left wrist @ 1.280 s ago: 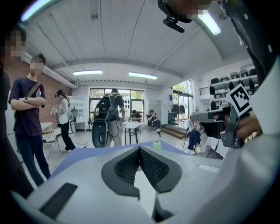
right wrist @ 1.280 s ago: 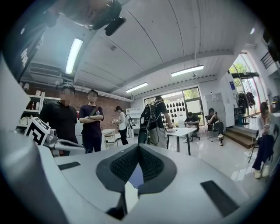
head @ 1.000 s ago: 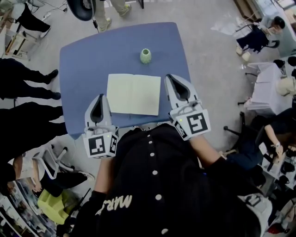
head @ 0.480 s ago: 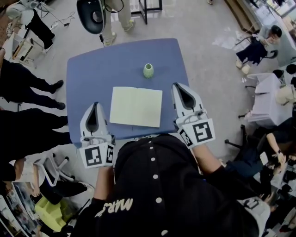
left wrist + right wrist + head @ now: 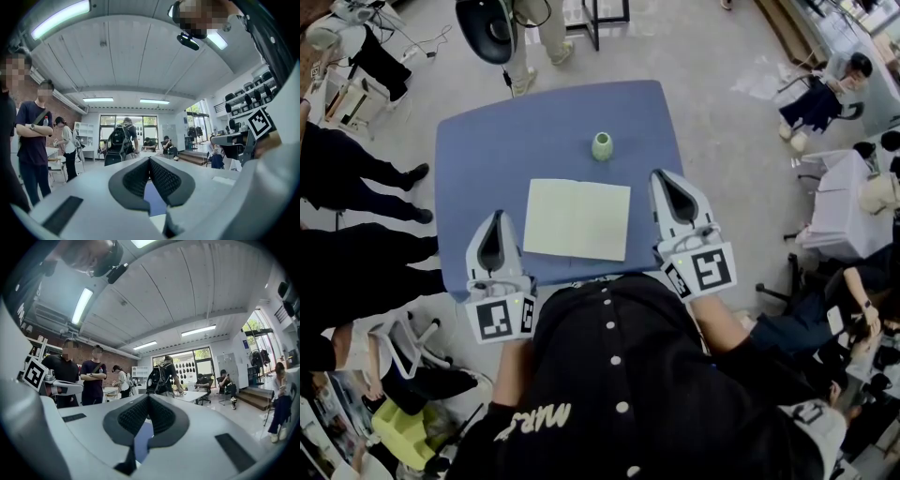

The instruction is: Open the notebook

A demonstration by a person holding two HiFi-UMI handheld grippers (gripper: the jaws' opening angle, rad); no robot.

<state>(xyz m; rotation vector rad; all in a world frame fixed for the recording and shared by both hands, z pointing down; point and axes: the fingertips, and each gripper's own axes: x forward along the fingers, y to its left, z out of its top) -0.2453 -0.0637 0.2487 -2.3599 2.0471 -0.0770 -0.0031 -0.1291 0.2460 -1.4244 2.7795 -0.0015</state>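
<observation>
Left hand-held gripper [image 5: 497,217] is at the bench's near-left edge, jaws pressed together with nothing between them. Right hand-held gripper [image 5: 660,176] is at the near-right side, jaws also pressed together and empty. Both point away from the person. The notebook [image 5: 577,219] lies open and flat on the blue bench [image 5: 487,141], pale pages up, between the two grippers and apart from both. A small green vase [image 5: 601,145] stands upright beyond it. Bystanders stand on the floor at left.
</observation>
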